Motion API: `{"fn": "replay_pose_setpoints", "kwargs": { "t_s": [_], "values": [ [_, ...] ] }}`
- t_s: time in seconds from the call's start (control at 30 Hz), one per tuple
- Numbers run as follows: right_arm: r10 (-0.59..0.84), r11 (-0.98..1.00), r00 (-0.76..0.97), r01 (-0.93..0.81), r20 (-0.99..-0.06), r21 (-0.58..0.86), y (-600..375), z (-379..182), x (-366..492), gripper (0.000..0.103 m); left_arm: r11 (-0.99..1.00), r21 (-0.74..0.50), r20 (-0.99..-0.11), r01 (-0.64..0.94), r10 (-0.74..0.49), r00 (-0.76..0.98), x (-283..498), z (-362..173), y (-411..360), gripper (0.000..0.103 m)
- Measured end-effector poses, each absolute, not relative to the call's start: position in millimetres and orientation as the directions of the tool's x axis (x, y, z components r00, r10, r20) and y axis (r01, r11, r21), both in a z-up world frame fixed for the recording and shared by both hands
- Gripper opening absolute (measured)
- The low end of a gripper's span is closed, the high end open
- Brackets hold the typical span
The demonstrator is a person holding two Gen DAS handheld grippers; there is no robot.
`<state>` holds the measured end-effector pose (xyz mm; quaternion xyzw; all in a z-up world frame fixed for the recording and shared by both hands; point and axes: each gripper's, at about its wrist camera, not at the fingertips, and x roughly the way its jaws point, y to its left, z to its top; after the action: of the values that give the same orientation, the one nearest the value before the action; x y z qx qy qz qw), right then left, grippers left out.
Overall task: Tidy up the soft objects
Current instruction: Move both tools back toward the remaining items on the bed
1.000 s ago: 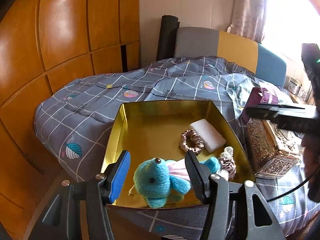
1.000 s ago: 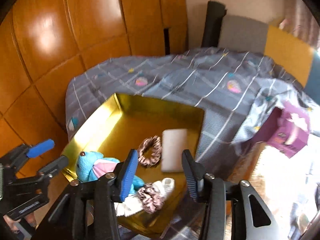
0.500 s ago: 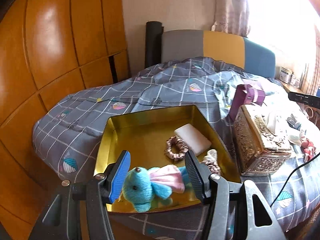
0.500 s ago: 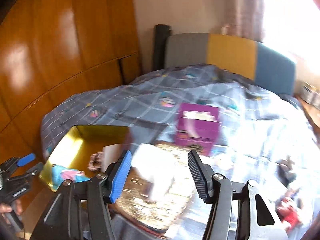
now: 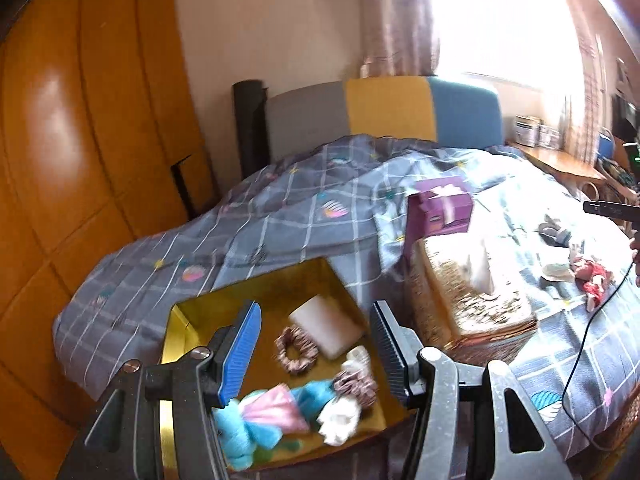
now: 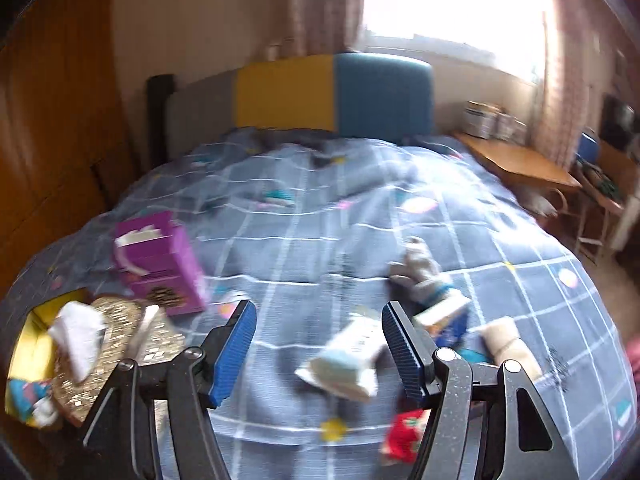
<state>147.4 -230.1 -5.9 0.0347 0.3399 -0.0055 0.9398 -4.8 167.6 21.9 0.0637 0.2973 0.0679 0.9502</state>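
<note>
Right wrist: grey checked quilt [image 6: 304,248], window behind; right tool [image 6: 316,354] opening, empty; left tool [image 5: 316,354] released.

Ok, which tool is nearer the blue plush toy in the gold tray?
Left. The left tool hangs open right over the blue plush toy in the gold tray. The right tool, opening and empty, sits over loose items across the bed.
</note>
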Motion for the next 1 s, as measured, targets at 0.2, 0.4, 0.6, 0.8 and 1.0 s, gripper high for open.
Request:
{"fn": "replay_pose_setpoints", "kwargs": {
  "t_s": [0.2, 0.4, 0.6, 0.8, 1.0],
  "values": [
    [-0.122, 0.973, 0.743, 0.221, -0.658, 0.069, -300.2, -29.3, 156.0, 0.067, 0.983, 0.185, -0.552, 0.015, 0.091, 0.829, 16.8, 33.5, 125.9, 0.057],
    [-0.173, 0.912, 0.702, 0.380, -0.690, 0.158, -351.5, -53.9, 147.4, 0.067, 0.972, 0.198, -0.570, 0.128, 0.008, 0.822, 40.4, 39.2, 77.7, 0.057],
    [-0.146, 0.868, 0.722, 0.421, -0.676, 0.263, -367.6, -51.1, 139.5, 0.068, 0.951, 0.185, -0.600, 0.248, -0.091, 0.795, 65.3, 39.7, 22.6, 0.057],
    [-0.146, 0.832, 0.713, 0.463, -0.686, 0.304, -377.2, -53.4, 134.4, 0.070, 0.916, 0.148, -0.664, 0.372, -0.187, 0.724, 93.9, 24.2, -37.6, 0.057],
    [-0.117, 0.799, 0.693, 0.491, -0.712, 0.346, -387.6, -61.0, 134.3, 0.070, 0.879, 0.117, -0.752, 0.462, -0.225, 0.619, 126.6, -13.3, -91.9, 0.057]
  ]
}}
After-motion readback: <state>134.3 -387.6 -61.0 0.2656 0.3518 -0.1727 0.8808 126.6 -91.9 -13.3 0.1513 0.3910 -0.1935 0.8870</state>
